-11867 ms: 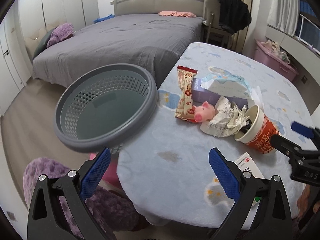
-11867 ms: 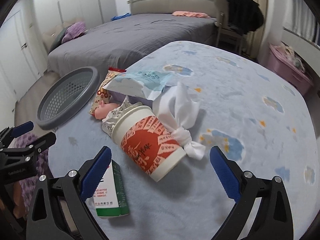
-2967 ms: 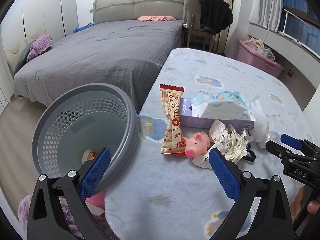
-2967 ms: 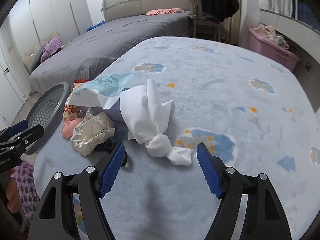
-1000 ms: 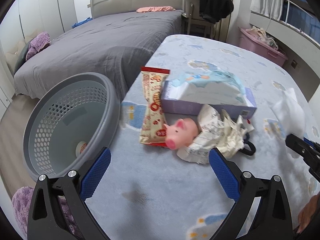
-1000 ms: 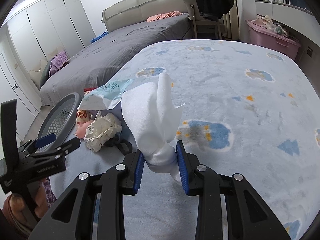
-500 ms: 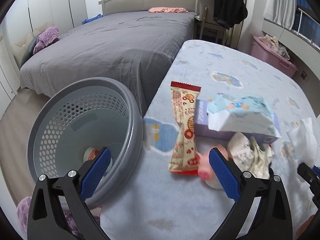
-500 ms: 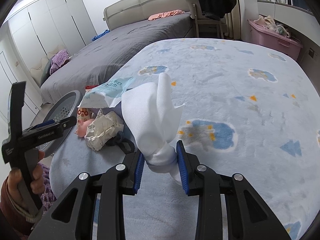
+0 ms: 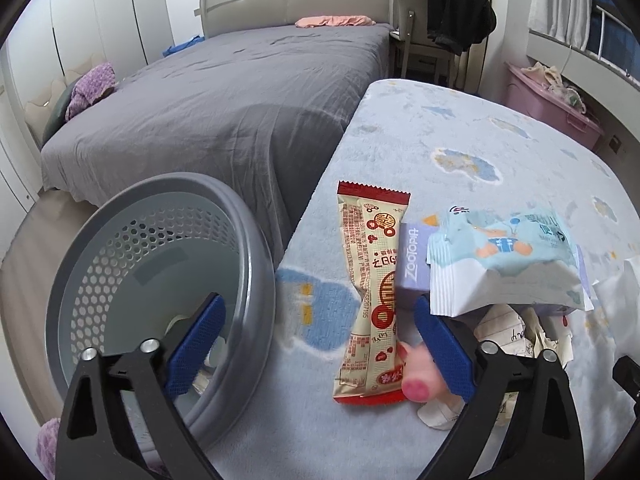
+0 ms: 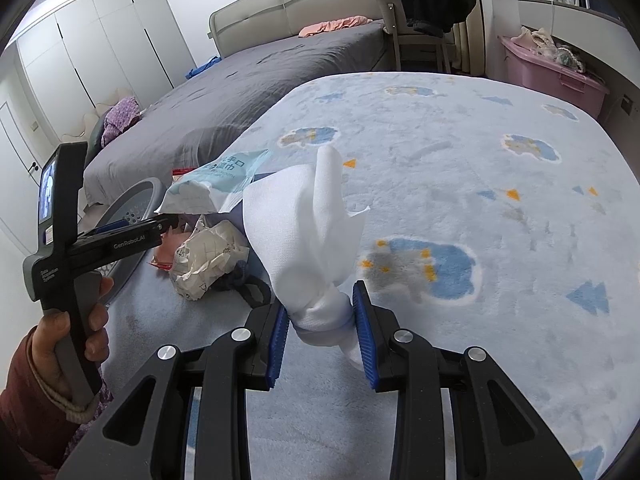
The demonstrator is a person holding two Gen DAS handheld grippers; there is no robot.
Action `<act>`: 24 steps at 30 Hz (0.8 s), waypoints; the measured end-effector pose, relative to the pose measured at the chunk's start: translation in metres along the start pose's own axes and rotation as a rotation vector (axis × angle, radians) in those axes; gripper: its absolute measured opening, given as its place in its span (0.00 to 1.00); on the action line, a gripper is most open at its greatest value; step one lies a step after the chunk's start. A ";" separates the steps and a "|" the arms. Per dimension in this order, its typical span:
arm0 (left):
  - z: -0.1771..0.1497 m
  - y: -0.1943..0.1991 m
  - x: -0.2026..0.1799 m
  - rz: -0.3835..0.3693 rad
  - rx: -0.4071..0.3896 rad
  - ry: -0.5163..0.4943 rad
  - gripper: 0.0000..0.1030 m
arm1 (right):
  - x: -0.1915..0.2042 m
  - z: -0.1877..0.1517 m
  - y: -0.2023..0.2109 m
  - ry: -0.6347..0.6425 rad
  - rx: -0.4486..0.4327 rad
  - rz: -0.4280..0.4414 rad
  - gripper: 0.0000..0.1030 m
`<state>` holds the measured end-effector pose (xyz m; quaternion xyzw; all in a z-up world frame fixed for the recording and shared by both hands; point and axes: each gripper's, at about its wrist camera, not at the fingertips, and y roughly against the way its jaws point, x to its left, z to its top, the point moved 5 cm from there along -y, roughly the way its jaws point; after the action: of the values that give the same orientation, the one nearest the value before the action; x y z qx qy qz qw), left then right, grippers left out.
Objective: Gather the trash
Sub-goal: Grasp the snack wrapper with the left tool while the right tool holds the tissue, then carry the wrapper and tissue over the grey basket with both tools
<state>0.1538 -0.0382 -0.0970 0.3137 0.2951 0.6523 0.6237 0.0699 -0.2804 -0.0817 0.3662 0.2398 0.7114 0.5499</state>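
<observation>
My right gripper is shut on a twisted white tissue and holds it up over the light blue cloud-print blanket. My left gripper is open and empty, between the grey perforated trash basket and a red-and-cream snack wrapper. A pink toy pig lies by its right finger. Crumpled paper lies beside a black band. The basket holds a cup, mostly hidden behind my left finger.
A purple tissue box with a blue wet-wipe pack on it stands on the blanket. A grey bed lies behind, a chair with dark clothes and a pink bin at the back right.
My left gripper has moved in lower toward the snack wrapper and pig beside the basket. My right gripper still holds the tissue, almost unmoved.
</observation>
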 end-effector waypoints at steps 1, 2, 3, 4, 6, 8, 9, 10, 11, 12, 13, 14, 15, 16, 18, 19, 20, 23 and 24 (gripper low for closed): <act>0.000 -0.001 0.000 -0.007 0.000 0.001 0.85 | 0.000 0.000 0.000 -0.001 0.000 0.002 0.30; 0.001 -0.001 0.000 -0.013 0.000 0.002 0.85 | 0.000 0.000 0.000 -0.001 0.000 0.002 0.30; 0.001 -0.002 0.000 -0.020 -0.001 0.002 0.83 | 0.000 0.000 0.000 0.000 0.001 0.002 0.30; 0.001 -0.002 -0.001 -0.028 0.000 0.001 0.81 | 0.000 0.000 0.000 0.000 0.002 0.004 0.30; 0.002 -0.004 -0.003 -0.051 0.004 0.002 0.77 | 0.000 0.000 0.000 0.001 0.002 0.005 0.30; 0.003 -0.006 -0.005 -0.077 0.011 0.004 0.69 | 0.001 0.000 0.000 0.002 0.001 0.006 0.30; 0.003 -0.006 -0.006 -0.098 0.017 0.005 0.61 | 0.001 0.000 0.000 0.002 0.001 0.006 0.30; 0.004 -0.006 -0.008 -0.118 0.021 0.005 0.52 | 0.001 0.000 0.001 0.002 0.000 0.006 0.30; 0.003 -0.006 -0.009 -0.131 0.026 0.000 0.46 | 0.001 0.000 0.000 0.002 0.001 0.006 0.30; 0.003 -0.006 -0.011 -0.134 0.031 -0.008 0.36 | 0.001 0.000 0.000 0.002 0.000 0.006 0.30; 0.002 -0.006 -0.013 -0.141 0.035 -0.014 0.24 | 0.001 0.000 0.000 0.002 0.001 0.007 0.30; 0.000 -0.006 -0.015 -0.145 0.044 -0.021 0.19 | 0.001 0.000 0.000 0.003 0.001 0.007 0.30; -0.001 -0.006 -0.015 -0.146 0.045 -0.022 0.19 | 0.001 0.000 0.001 0.004 0.000 0.006 0.30; -0.002 -0.004 -0.014 -0.145 0.043 -0.020 0.19 | 0.002 0.000 0.001 0.006 0.000 0.006 0.30; -0.004 -0.002 -0.013 -0.145 0.042 -0.020 0.19 | 0.003 0.000 0.002 0.009 -0.002 0.007 0.30; -0.005 0.000 -0.012 -0.144 0.041 -0.021 0.18 | 0.003 0.000 0.002 0.009 -0.004 0.008 0.30; -0.006 0.002 -0.011 -0.141 0.040 -0.021 0.18 | 0.004 0.000 0.003 0.010 -0.005 0.008 0.30; -0.008 0.014 -0.007 -0.134 0.023 -0.025 0.18 | 0.005 0.000 0.005 0.014 -0.012 0.008 0.30; -0.008 0.017 -0.006 -0.133 0.019 -0.026 0.18 | 0.006 0.000 0.006 0.016 -0.015 0.009 0.30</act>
<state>0.1367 -0.0454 -0.0894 0.3075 0.3133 0.6026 0.6664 0.0655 -0.2764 -0.0752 0.3575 0.2373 0.7184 0.5476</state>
